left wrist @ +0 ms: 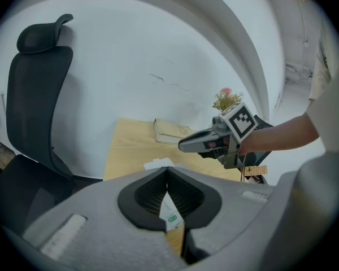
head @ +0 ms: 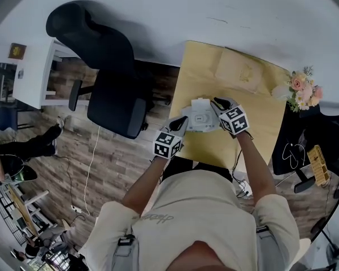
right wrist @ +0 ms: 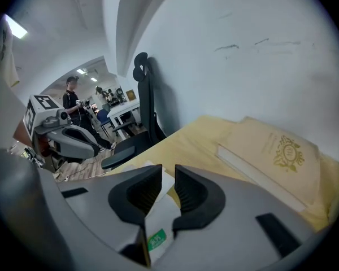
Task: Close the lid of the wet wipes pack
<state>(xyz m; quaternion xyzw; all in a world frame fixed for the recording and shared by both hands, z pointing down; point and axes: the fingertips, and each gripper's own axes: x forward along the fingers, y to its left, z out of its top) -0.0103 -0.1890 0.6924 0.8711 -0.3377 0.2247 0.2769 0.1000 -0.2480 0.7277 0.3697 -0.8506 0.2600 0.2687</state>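
The person's pale shirt (head: 199, 208) is filling the bottom of the head view, both forearms reaching away from it to the yellow table (head: 265, 126). The left gripper (left wrist: 167, 173) is pinching: its jaws are meeting at the tips, and a white edge of the wet wipes pack (head: 200, 120), with a green label, is showing in the slot just behind them. The right gripper (right wrist: 168, 176) is standing only a sliver apart, the pack's other end running through that gap, so it appears to be clamping on it too.

The pack is lying between the two grippers, just off the table, its long axis running from one set of jaws to the other. The lid (head: 200, 102) seems to be standing up as a small white flap on the pack's far side, ahead of both tips. It is sitting nearer the right gripper's tips than the left's. So, by my reading, the right one is better placed to let go and press the flap down while the left is holding the pack steady.
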